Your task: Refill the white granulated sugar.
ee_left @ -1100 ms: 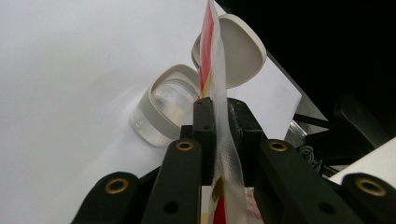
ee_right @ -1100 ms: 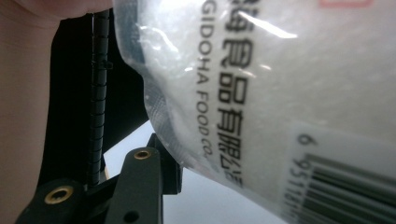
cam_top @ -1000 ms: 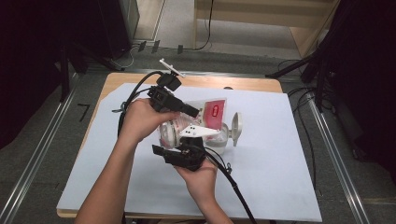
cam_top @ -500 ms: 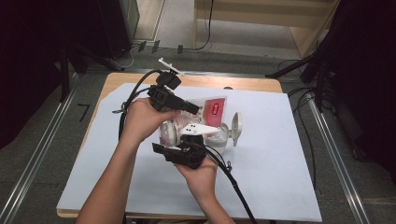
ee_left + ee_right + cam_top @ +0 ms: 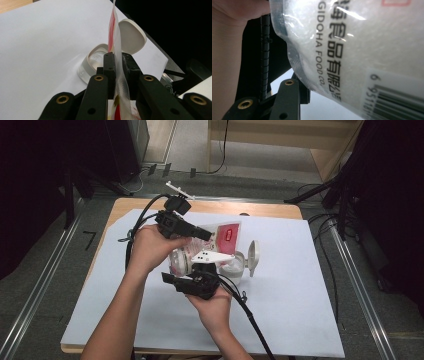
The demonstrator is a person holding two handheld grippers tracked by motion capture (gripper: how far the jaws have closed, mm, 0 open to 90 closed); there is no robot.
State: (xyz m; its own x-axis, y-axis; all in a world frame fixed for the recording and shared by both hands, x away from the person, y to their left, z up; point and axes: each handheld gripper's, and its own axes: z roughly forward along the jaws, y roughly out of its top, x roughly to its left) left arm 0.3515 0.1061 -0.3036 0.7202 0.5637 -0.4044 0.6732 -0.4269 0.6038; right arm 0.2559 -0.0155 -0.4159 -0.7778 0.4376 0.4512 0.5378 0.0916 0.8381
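Pouch (image 5: 117, 50) between left tongs (image 5: 119, 67)

In the right gripper view, the bag (image 5: 362, 55) hides the tool's right jaw.

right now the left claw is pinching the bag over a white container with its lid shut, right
Not quite: the lid is open. The left claw does pinch the bag, but in the left gripper view the white container has its lid flipped up behind it.
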